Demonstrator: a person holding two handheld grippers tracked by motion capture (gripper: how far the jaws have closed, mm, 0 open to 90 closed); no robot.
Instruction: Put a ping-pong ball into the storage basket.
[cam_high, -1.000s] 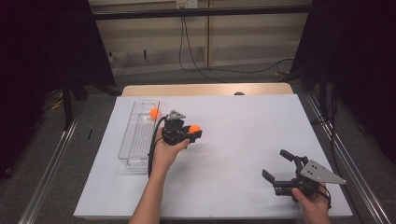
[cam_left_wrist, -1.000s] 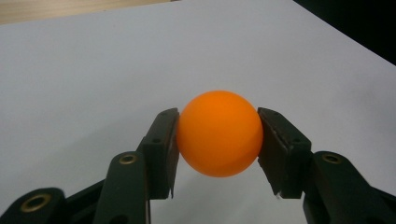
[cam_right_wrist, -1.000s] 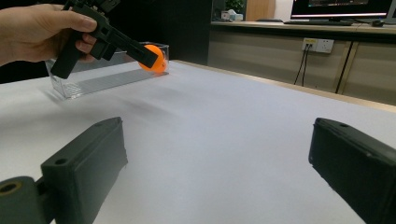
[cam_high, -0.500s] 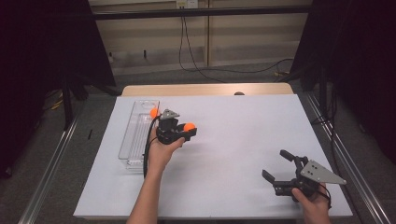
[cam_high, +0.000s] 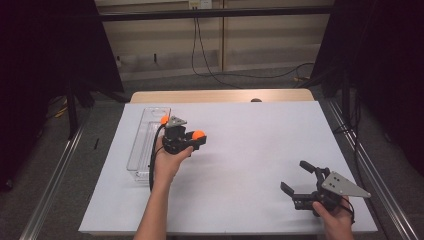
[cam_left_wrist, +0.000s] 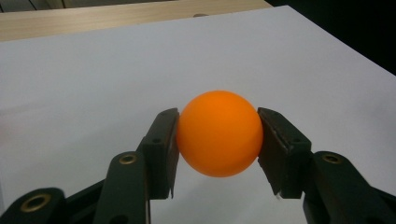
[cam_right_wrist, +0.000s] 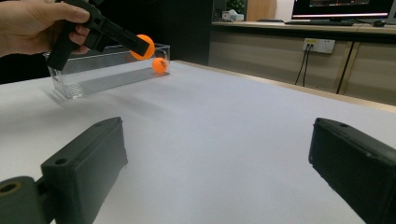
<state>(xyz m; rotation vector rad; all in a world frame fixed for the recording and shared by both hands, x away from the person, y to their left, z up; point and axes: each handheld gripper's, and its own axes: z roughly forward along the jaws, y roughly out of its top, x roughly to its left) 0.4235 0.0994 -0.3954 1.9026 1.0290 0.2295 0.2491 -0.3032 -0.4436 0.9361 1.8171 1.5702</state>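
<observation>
From high up, the left tongs (cam_high: 192, 139) squeeze a round orange ball (cam_high: 198, 135) above the white surface (cam_high: 260, 140), just right of a long clear plastic box (cam_high: 142, 145). A second orange ball (cam_high: 164, 120) shows at the far end of that box. The right tongs (cam_high: 299, 179) sit near the front right corner, spread wide, holding nothing.

In the left gripper view, the smooth ball (cam_left_wrist: 218, 133) is pinched between two flat black pads (cam_left_wrist: 161, 149).

In the right gripper view, the wide-apart black jaws frame bare white surface (cam_right_wrist: 224, 140). Farther off, a hand (cam_right_wrist: 32, 23) lifts the other tongs with the ball (cam_right_wrist: 142, 46) beside the see-through box (cam_right_wrist: 93, 77), and the second ball (cam_right_wrist: 159, 65) is at its end.
</observation>
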